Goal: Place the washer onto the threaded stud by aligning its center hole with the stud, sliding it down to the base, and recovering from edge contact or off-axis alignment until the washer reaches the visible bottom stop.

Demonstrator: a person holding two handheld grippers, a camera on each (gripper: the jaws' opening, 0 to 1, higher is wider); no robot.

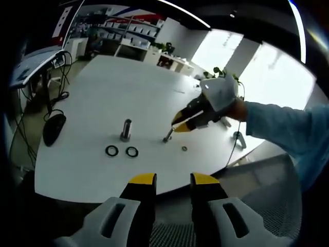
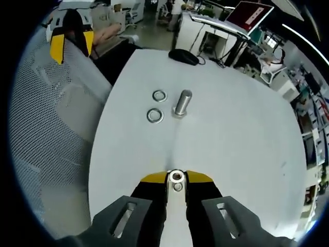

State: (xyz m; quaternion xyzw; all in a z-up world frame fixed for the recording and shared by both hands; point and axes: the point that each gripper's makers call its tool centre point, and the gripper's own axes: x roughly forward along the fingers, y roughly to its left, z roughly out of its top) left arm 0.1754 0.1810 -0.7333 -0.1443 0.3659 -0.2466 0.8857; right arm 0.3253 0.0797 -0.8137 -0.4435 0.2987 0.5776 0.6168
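A thick threaded stud stands upright on the white table. Two steel washers lie flat beside it, also seen as washers in the right gripper view. My right gripper is shut on a small thin stud, whose lower end touches the table. A small ring lies just beside it. My left gripper hangs open off the table's near edge, with nothing between its jaws.
A black mouse lies at one table end, with cables behind it. A grey mesh chair stands against the table's edge. A hand and blue sleeve hold the right gripper. Desks and shelves stand further off.
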